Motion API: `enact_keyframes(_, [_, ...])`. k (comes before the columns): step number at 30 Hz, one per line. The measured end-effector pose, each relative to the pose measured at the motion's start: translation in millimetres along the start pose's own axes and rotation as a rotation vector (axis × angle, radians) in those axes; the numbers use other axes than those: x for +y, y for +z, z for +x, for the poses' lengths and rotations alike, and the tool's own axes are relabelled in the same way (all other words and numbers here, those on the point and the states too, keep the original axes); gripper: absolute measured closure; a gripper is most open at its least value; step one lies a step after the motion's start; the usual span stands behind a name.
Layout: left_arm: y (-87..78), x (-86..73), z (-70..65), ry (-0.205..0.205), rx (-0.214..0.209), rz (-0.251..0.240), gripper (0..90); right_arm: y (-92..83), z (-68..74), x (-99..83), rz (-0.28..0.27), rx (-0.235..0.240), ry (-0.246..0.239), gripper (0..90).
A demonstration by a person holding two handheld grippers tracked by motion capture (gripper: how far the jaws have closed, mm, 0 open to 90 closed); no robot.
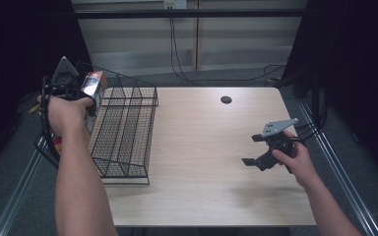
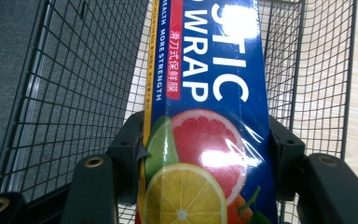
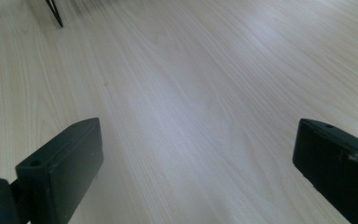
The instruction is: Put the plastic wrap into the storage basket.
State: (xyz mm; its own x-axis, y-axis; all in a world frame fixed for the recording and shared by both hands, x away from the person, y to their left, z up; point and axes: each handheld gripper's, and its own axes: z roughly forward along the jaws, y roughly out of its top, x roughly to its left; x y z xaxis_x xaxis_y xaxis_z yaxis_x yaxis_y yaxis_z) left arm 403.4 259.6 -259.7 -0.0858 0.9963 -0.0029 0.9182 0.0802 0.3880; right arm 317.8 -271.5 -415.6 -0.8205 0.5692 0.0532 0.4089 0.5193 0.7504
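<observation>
My left gripper (image 2: 200, 154) is clamped on a long, glossy blue cardboard box of plastic wrap (image 2: 205, 116), printed with sliced citrus, its black pads pressing the box's two long sides; I hold it at the far left of the table, over the left edge of a black wire-mesh basket (image 1: 125, 130) whose thin grid walls stand on both sides of the box. My right gripper (image 3: 196, 158) hovers at the near right with its blunt black jaws wide apart, nothing between them, above the smooth pale wood-grain table (image 1: 202, 162). A small dark round hole (image 1: 226, 100) sits at the table's far edge, well apart from both grippers.
</observation>
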Motion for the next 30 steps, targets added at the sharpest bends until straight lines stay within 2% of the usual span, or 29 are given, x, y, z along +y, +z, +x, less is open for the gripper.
enact_keyframes(9, [6.7,-2.5,3.6,-0.01,0.007,0.004,43.3,0.9,0.6,-0.2,0.004,0.007,0.001,1.5])
enact_keyframes(11, [9.6,-3.0,3.7,0.005,0.02,0.011,43.3,0.8,0.6,-0.2,0.005,0.009,0.001,1.5])
enact_keyframes(20, [20.2,-7.5,3.3,-0.02,0.016,0.022,43.2,1.7,0.5,-0.5,0.009,0.004,-0.002,1.5])
enact_keyframes(22, [20.7,-7.5,3.8,-0.007,0.016,0.032,43.1,1.5,0.5,-0.6,0.01,0.004,-0.003,1.5])
enact_keyframes(24, [22.1,-8.2,2.8,-0.015,0.014,0.028,43.0,0.9,0.7,-0.5,0.007,0.003,0.003,1.5])
enact_keyframes(27, [23.8,-8.3,2.0,0.007,0.015,0.044,43.0,0.9,0.4,-0.5,0.005,0.005,0.003,1.5])
enact_keyframes(30, [25.9,-8.7,0.8,0.003,0.008,0.05,42.9,0.8,0.4,-0.4,0.004,0.006,0.003,1.5])
